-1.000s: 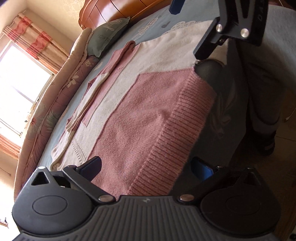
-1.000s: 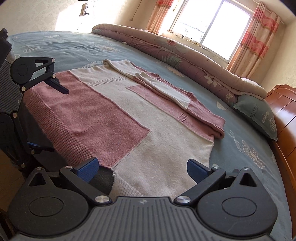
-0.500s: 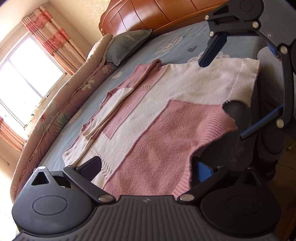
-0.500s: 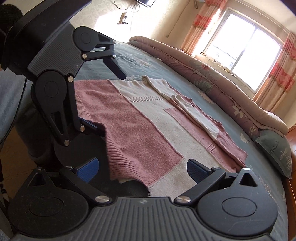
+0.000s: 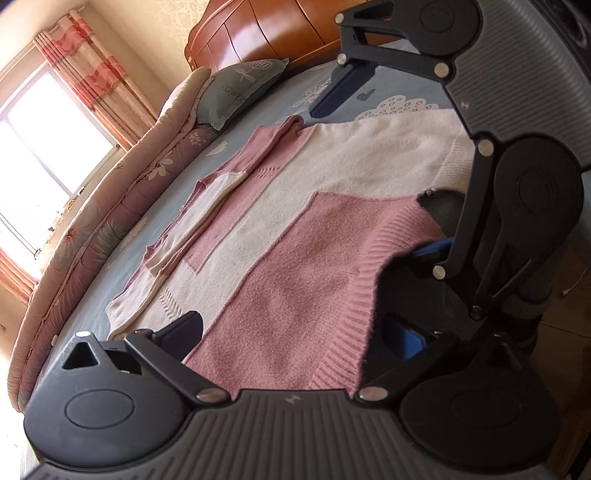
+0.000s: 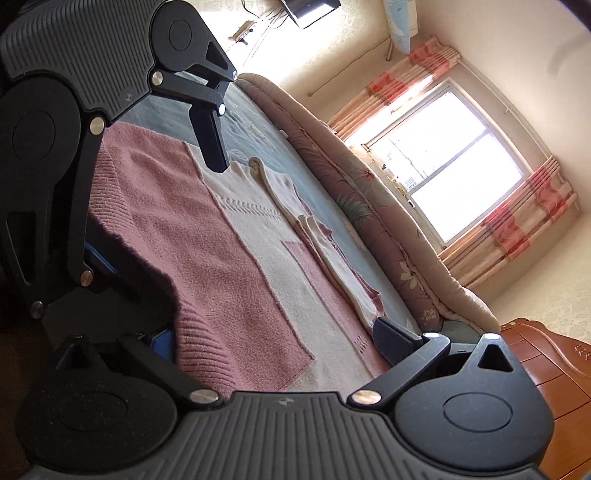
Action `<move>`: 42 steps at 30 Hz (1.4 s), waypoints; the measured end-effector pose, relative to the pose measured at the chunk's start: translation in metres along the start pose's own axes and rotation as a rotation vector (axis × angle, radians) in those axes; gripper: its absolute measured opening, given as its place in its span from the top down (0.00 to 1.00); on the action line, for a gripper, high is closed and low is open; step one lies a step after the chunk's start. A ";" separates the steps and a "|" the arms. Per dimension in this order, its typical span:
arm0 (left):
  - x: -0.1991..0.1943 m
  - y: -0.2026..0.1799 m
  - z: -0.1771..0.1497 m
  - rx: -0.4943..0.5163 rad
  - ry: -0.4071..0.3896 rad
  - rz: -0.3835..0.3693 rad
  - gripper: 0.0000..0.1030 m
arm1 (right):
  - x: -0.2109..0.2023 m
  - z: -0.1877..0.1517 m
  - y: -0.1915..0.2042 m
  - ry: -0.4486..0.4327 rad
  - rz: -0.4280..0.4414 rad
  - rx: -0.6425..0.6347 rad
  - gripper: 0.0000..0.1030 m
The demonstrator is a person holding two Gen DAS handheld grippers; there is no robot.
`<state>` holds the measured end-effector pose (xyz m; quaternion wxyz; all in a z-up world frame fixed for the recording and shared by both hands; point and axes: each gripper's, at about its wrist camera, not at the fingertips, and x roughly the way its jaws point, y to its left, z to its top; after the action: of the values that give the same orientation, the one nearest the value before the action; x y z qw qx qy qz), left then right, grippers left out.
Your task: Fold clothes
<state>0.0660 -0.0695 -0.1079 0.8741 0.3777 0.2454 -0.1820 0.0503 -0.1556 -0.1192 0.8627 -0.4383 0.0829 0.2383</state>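
Left gripper point(image 5: 295, 336) and right gripper point(image 6: 273, 339), both gaping wide, are straddling the sweater point(image 5: 295, 236) hem; contact unclear.

The sweater point(image 5: 332, 206) lies spread flat on the bed point(image 5: 373, 92), its ribbed hem at the near edge, part of the hem hanging off that edge; a folded sleeve point(image 5: 207, 206) rests on the sweater's far side; beyond the sleeve a rolled quilt point(image 5: 110, 206) runs along the bed's far edge, with a pillow point(image 5: 240, 92) at its end, beside the headboard point(image 5: 258, 33); the window point(image 6: 454, 173) stands behind the quilt; the left gripper point(image 5: 295, 332) and right gripper point(image 6: 273, 339) both straddle the hem, side by side.
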 end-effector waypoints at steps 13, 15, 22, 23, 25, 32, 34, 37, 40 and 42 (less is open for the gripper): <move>-0.004 0.016 -0.027 -0.023 0.023 0.086 0.00 | 0.009 -0.029 -0.002 0.101 -0.086 -0.030 0.00; -0.007 0.019 -0.030 -0.024 0.029 0.096 0.00 | 0.011 -0.031 -0.003 0.121 -0.110 -0.061 0.00; -0.003 0.016 -0.024 -0.004 0.025 0.108 0.00 | 0.020 -0.028 0.001 0.164 -0.128 -0.064 0.00; -0.003 0.016 -0.025 0.001 0.027 0.110 0.00 | 0.019 -0.032 -0.002 0.175 -0.129 -0.066 0.00; -0.005 0.018 -0.028 0.011 0.033 0.116 0.00 | 0.014 -0.041 -0.011 0.206 -0.132 -0.072 0.00; -0.011 0.024 -0.043 -0.002 0.055 0.141 0.00 | 0.006 -0.071 -0.028 0.299 -0.176 -0.121 0.00; -0.009 0.024 -0.041 -0.007 0.051 0.145 0.00 | 0.010 -0.070 -0.027 0.297 -0.186 -0.117 0.00; -0.005 0.023 -0.035 -0.003 0.048 0.154 0.00 | 0.019 -0.063 -0.021 0.270 -0.189 -0.134 0.00; -0.004 0.023 -0.033 0.017 0.056 0.157 0.00 | 0.020 -0.064 -0.020 0.252 -0.181 -0.162 0.00; -0.006 0.025 -0.040 0.037 0.060 0.168 0.00 | 0.019 -0.067 -0.022 0.250 -0.178 -0.180 0.00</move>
<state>0.0619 -0.0220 -0.1136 0.8714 0.4183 0.2357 -0.1010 0.0821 -0.2130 -0.1509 0.8205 -0.5457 0.1287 0.1113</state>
